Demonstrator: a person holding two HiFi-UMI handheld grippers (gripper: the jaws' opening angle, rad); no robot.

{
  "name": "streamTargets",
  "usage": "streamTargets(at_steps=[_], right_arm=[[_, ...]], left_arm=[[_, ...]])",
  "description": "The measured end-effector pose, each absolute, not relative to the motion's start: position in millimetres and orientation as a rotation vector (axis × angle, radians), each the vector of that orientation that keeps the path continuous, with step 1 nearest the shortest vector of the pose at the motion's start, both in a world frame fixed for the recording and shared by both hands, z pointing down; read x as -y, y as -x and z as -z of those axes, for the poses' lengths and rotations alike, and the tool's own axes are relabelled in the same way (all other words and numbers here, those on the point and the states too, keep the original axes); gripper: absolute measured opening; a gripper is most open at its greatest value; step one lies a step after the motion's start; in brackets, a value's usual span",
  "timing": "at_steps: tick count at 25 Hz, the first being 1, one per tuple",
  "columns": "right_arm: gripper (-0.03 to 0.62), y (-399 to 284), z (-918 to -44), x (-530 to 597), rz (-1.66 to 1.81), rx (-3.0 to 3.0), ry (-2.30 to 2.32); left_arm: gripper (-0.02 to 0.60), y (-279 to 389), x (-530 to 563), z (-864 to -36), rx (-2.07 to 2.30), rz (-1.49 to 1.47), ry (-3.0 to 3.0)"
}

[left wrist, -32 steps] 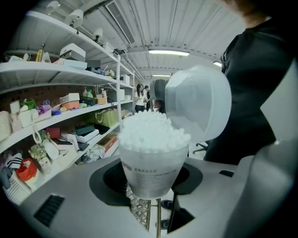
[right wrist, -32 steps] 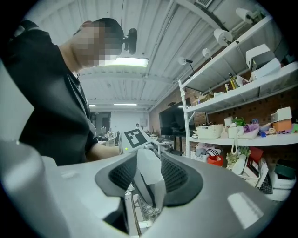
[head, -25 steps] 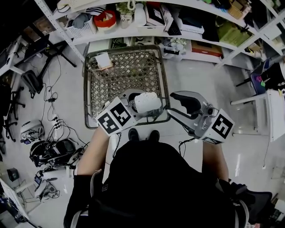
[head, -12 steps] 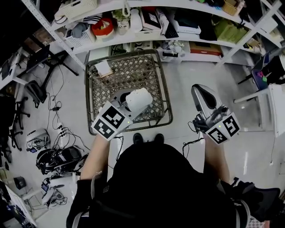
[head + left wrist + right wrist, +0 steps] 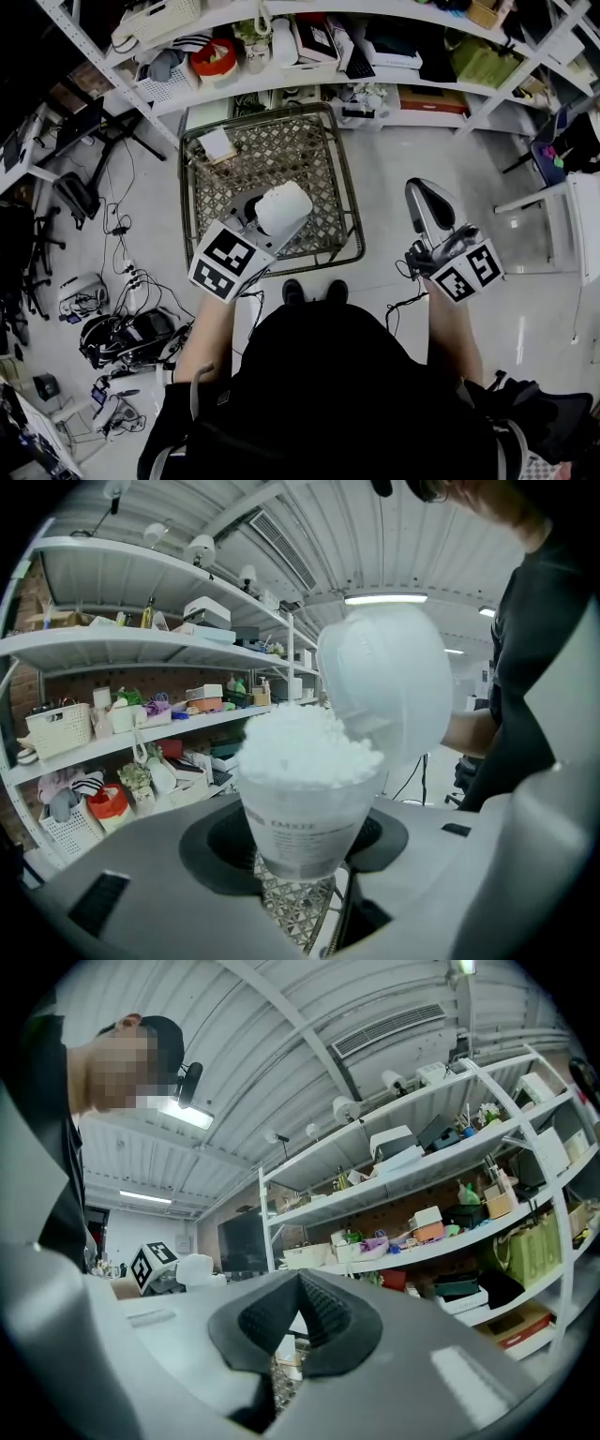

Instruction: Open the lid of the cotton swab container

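My left gripper is shut on the cotton swab container and holds it up in the air over the wire basket. In the left gripper view the translucent container stands upright between the jaws, packed with white cotton swabs. Its white lid is flipped open and hangs back at the upper right. My right gripper is off to the right, apart from the container, and its dark pads meet with nothing between them. The container also shows far left in the right gripper view.
Below me stands a metal wire basket with a paper slip in it. Cluttered shelves run along the back. Cables and gear lie on the floor at left. A table edge is at the right. The person's shoes are near the basket.
The right gripper has drawn away from the container to the right and its jaws have shut. The left gripper with the container has shifted slightly left and up in the picture.
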State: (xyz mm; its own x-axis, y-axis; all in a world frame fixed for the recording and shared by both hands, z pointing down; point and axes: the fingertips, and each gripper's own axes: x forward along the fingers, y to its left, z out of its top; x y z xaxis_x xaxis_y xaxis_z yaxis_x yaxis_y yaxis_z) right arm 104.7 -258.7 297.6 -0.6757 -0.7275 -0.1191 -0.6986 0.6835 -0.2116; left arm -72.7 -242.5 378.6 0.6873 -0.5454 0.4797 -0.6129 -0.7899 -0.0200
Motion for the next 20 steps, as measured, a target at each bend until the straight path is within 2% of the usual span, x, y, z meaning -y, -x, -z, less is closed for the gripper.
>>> streamTargets(at_steps=[20], right_arm=[[0.008,-107,-302,264,0.184,-2.725,1.213]], left_arm=[[0.212,68,251,-393,0.968,-0.715,-2.710]])
